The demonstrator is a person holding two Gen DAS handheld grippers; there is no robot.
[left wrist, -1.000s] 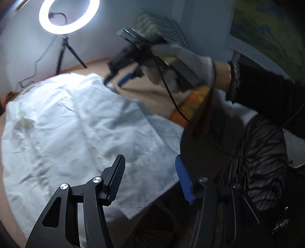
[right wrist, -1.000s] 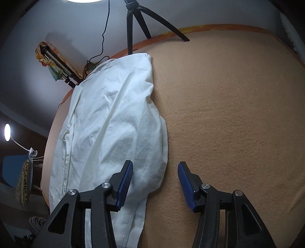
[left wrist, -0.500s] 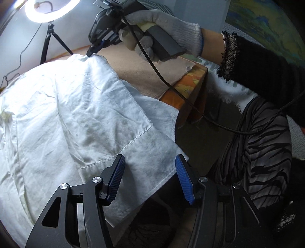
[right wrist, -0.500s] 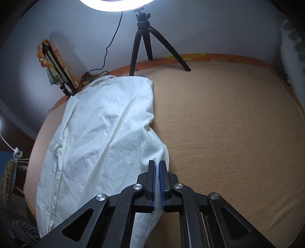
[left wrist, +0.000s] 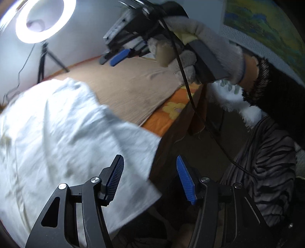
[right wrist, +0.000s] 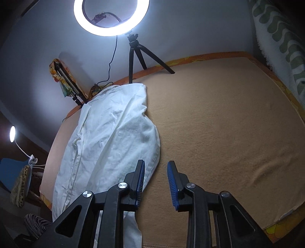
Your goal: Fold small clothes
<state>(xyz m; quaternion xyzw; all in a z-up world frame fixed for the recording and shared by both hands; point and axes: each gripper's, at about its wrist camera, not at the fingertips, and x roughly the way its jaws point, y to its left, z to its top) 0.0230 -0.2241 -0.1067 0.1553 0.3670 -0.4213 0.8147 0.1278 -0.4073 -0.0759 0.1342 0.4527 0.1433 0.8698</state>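
left wrist view: left gripper point(left wrist: 150, 179) sits low in frame, jaws spread apart, nothing clamped between the blue pads point(left wrist: 185, 181). left pad hangs over the near corner of the white garment point(left wrist: 66, 133); right pad is over the dark gap past the table edge. cannot tell if the left pad touches the cloth, picture is motion-blurred. garment lies spread on the tan blanket point(left wrist: 133, 89) covering the table, its near corner draping over the front edge. orange flowered cloth point(left wrist: 167, 112) shows under the blanket at the table corner. right gripper point(left wrist: 122, 54) is up in the air above the blanket, well apart from the garment, held by a gloved hand point(left wrist: 205, 47) with a black cable trailing down. one blue pad visible there, gap not readable from this side. ring light point(left wrist: 44, 21) on a tripod at far left. striped fabric point(left wrist: 266, 171) at lower right.

right wrist view: right gripper point(right wrist: 155, 177) jaws part-way apart, having just been opening after a pinch, nothing between them. left pad is over the garment's right edge point(right wrist: 114, 143), right pad over bare blanket point(right wrist: 219, 133); no contact visible. garment runs as a long folded strip from near the tripod point(right wrist: 133, 57) down toward the front edge, left of centre. ring light point(right wrist: 111, 17) lit above. small lamp point(right wrist: 12, 133) at far left.
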